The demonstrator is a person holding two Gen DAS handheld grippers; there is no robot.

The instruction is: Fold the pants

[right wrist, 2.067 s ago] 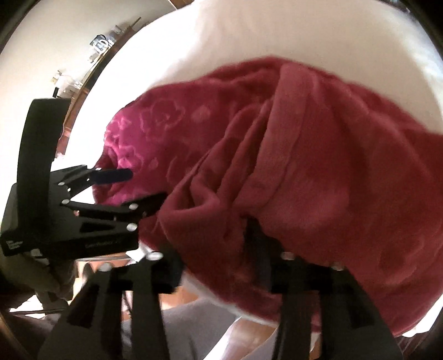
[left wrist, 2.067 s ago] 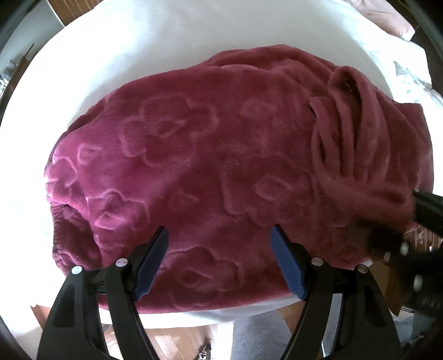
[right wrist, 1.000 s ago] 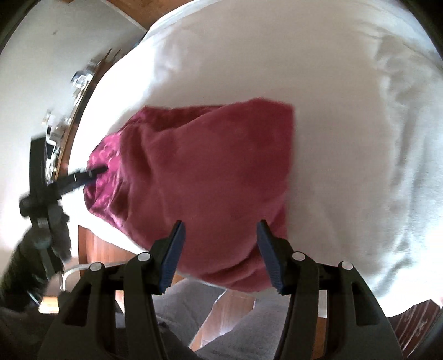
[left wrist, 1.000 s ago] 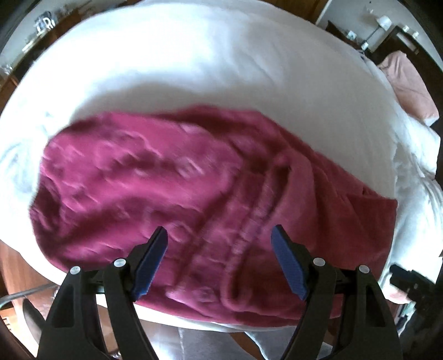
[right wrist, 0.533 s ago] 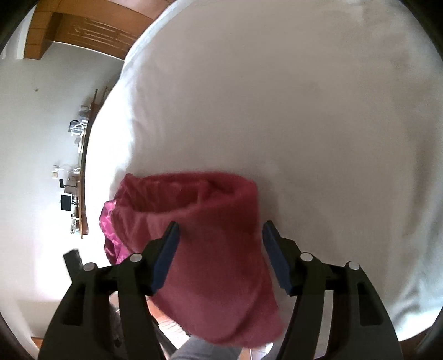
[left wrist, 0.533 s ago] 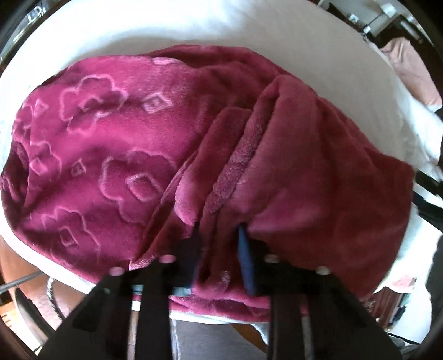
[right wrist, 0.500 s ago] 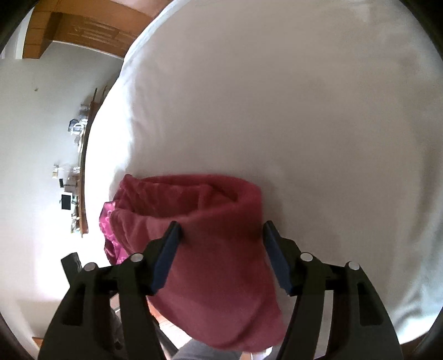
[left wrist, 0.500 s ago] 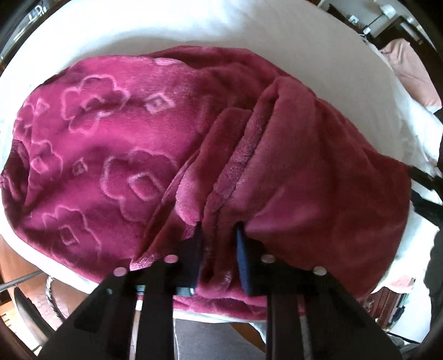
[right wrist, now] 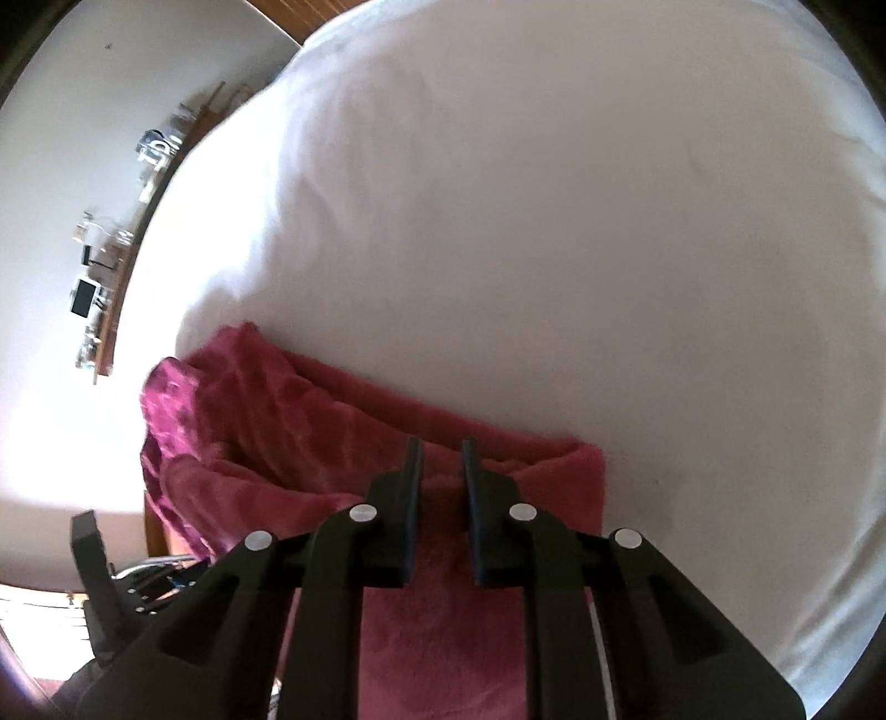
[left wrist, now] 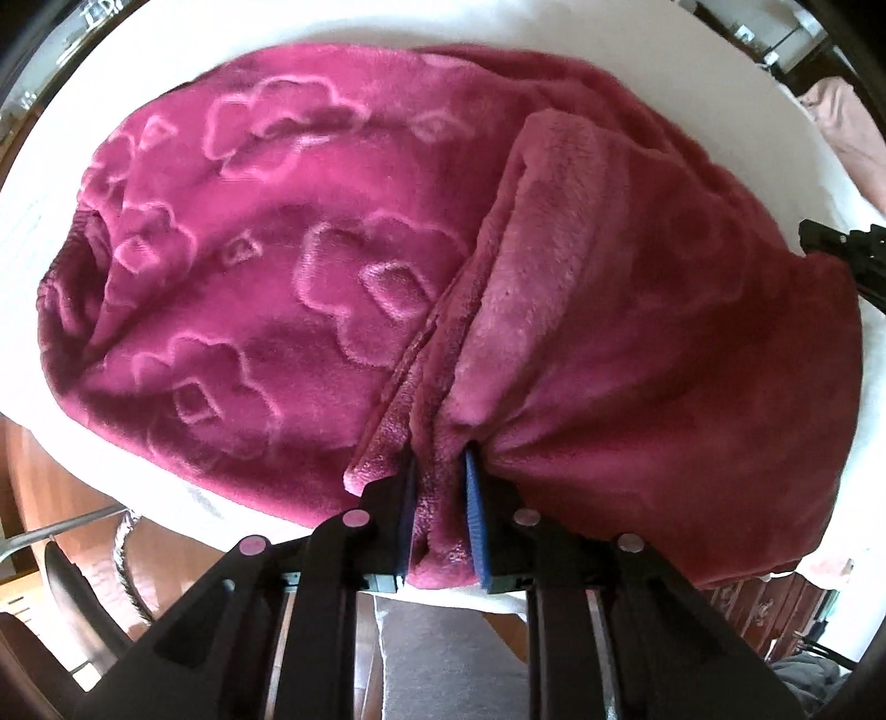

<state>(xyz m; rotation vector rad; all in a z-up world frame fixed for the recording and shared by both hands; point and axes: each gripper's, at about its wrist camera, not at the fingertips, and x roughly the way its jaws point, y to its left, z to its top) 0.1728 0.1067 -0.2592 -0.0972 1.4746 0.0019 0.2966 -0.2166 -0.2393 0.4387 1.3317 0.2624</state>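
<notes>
The magenta fleece pants (left wrist: 343, 266), embossed with flower shapes, lie bunched on a white bed (left wrist: 581, 27). A plain folded part (left wrist: 664, 354) lies over their right side. My left gripper (left wrist: 440, 471) is shut on a fold at the pants' near edge. In the right wrist view my right gripper (right wrist: 441, 459) is shut on the pants' far right edge (right wrist: 498, 471), the fabric passing between the blue pads. The right gripper also shows at the right edge of the left wrist view (left wrist: 847, 249).
White bedding (right wrist: 554, 249) stretches far beyond the pants. A wooden shelf with small items (right wrist: 105, 266) runs along the wall at the left. A pink pillow (left wrist: 847, 138) lies at the far right. Wooden floor and a chair (left wrist: 66, 581) are below the bed edge.
My right gripper has closed on the pants' edge; it was open half a second ago. My left gripper stays shut on the fold and has drawn a little closer to the fabric.
</notes>
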